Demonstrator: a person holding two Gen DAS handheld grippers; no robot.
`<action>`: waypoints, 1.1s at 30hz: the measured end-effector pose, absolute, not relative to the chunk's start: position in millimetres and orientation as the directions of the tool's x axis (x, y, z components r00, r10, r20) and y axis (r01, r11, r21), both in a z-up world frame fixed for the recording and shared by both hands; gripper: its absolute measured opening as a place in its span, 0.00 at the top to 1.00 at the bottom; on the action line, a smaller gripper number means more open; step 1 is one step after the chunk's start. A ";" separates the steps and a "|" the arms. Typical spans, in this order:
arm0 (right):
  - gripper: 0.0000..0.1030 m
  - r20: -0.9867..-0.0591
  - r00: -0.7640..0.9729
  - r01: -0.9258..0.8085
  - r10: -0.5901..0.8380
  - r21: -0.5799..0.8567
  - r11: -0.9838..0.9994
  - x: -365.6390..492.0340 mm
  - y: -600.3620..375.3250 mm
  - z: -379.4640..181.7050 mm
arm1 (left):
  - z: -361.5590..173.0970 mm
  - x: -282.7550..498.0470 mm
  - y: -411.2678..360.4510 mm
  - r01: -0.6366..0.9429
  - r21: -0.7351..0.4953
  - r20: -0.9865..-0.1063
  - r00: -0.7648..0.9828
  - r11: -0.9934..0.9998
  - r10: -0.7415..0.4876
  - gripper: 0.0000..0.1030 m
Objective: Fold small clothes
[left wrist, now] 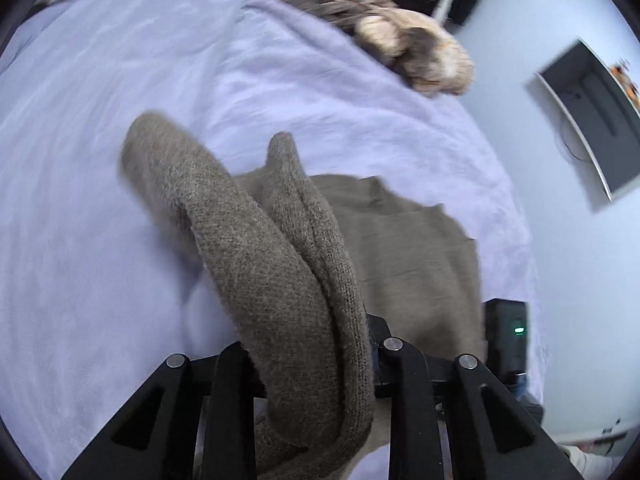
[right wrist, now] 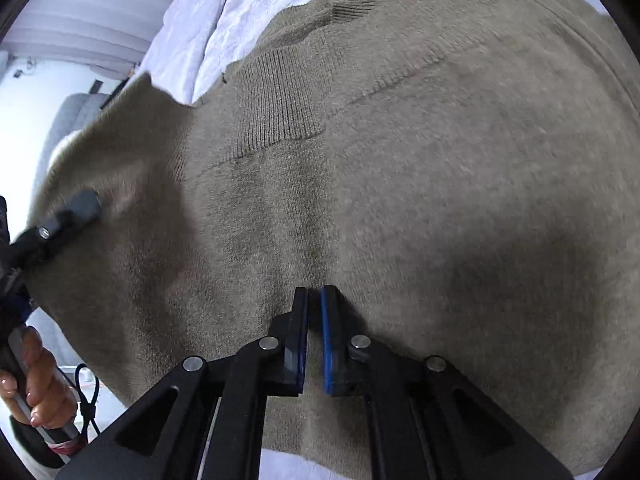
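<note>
Left wrist view: bedsheet (left wrist: pixel 120 160), pale lavender, fills the left side. Sweater (left wrist: pixel 288 264), olive-brown knit, hangs bunched in a thick fold from the left gripper (left wrist: pixel 308 364). Its fingers are buried in the fabric and clamped on it; tips not visible. The rest of the sweater lies flat on the sheet to the right. A tan fuzzy garment (left wrist: pixel 400 36) sits far back on the bed, well apart from the sweater.

Right wrist view: the left gripper (right wrist: pixel 80 208) enters at the left edge, pinching the sweater's edge, with a hand (right wrist: pixel 40 380) on its handle. Sweater (right wrist: pixel 400 160) spreads across nearly the whole frame over the white sheet (right wrist: pixel 224 8). Right gripper (right wrist: pixel 314 300) at centre, blue-padded fingers (right wrist: pixel 327 336) nearly together with a narrow empty gap, tips resting at the knit surface, nothing held.
</note>
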State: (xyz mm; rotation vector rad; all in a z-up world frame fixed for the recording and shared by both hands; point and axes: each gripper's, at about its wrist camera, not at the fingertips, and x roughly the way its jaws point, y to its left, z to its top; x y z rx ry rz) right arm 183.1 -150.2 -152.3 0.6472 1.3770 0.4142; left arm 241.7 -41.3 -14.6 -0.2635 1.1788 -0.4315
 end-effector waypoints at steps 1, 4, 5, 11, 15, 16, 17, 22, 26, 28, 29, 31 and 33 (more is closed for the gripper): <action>0.95 -0.745 0.167 0.112 0.646 0.665 0.738 180.8 -156.8 -151.3 | -8.4 243.1 -55.4 0.218 -0.416 -0.827 0.311 0.883 -0.467 0.75; 0.89 -0.710 0.208 0.131 0.673 0.702 0.700 169.1 -184.6 -146.8 | 4.3 247.5 -107.7 0.311 -0.422 -0.815 0.282 0.852 -0.507 0.75; 0.88 -0.692 0.236 0.134 0.682 0.718 0.683 164.9 -195.1 -141.5 | 5.8 249.3 -128.7 0.344 -0.433 -0.806 0.265 0.833 -0.529 0.75; 0.88 -0.598 0.358 0.198 0.717 0.799 0.568 143.4 -267.3 -140.3 | -23.8 254.2 -227.8 0.455 -0.356 -0.863 0.175 0.816 -0.474 0.74; 0.88 -0.592 0.342 0.264 0.730 0.806 0.530 134.9 -285.0 -166.4 | -52.1 246.0 -250.1 0.438 -0.325 -0.899 0.133 0.838 -0.418 0.73; 0.88 -0.577 0.344 0.281 0.741 0.816 0.505 131.0 -288.8 -171.7 | -52.9 243.6 -250.0 0.431 -0.330 -0.897 0.133 0.840 -0.421 0.66; 0.88 -0.552 0.353 0.298 0.755 0.831 0.469 127.0 -293.8 -175.8 | -51.6 242.5 -248.3 0.421 -0.347 -0.890 0.133 0.838 -0.435 0.51; 0.87 -0.508 0.397 0.324 0.764 0.857 0.402 118.7 -305.3 -185.3 | -24.1 231.7 -258.9 0.481 -0.325 -0.857 0.216 0.815 -0.469 0.24; 0.80 -0.500 0.469 0.358 0.728 0.861 0.360 109.2 -325.6 -185.0 | 2.0 221.7 -252.3 0.497 -0.302 -0.824 0.293 0.814 -0.485 0.24; 0.66 -0.465 0.519 0.381 0.717 0.877 0.293 103.7 -336.7 -188.0 | 8.7 222.7 -234.2 0.455 -0.292 -0.817 0.338 0.841 -0.467 0.24; 0.57 -0.433 0.548 0.394 0.716 0.888 0.236 100.9 -344.5 -191.4 | 8.6 223.5 -224.8 0.429 -0.280 -0.820 0.358 0.858 -0.447 0.24; 0.49 -0.364 0.587 0.401 0.723 0.907 0.131 98.3 -355.5 -198.4 | 2.8 226.9 -203.5 0.368 -0.246 -0.831 0.396 0.897 -0.390 0.24; 0.45 -0.274 0.613 0.385 0.741 0.923 0.022 102.6 -352.0 -207.3 | -10.4 230.3 -176.2 0.298 -0.213 -0.851 0.412 0.931 -0.326 0.24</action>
